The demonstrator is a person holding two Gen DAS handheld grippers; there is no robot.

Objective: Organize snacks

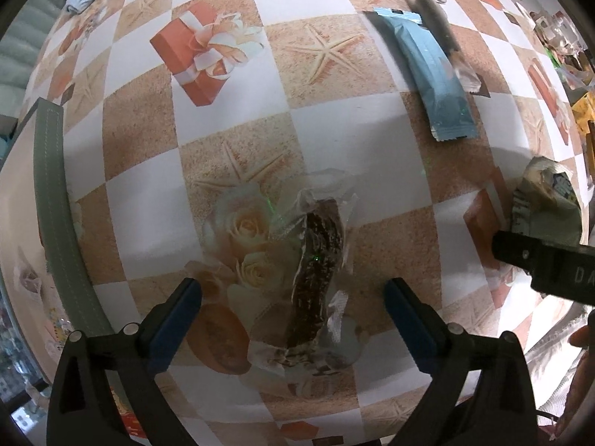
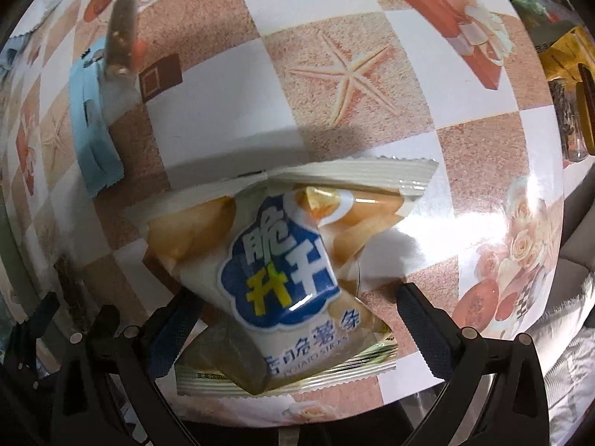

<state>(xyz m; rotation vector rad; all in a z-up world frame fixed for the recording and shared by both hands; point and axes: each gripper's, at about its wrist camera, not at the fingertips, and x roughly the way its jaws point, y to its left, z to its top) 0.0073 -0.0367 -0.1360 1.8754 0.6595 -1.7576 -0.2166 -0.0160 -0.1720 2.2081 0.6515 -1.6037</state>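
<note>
Your left gripper [image 1: 293,290] hung wide open, holding nothing, straight over the dark snack bar [image 1: 316,278].

The bar lay on the table [image 1: 334,141], its long axis running away from you, midway between the fingers, with free room on both sides. Your right gripper [image 2: 297,304] stood open around the potato-stick bag [image 2: 282,267]; whether it gripped, I could not tell.

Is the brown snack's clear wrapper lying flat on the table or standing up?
Lying flat. The brown snack in its clear wrapper is stretched out on the patterned tablecloth, between the left gripper's wide-open fingers, which do not touch it.
</note>
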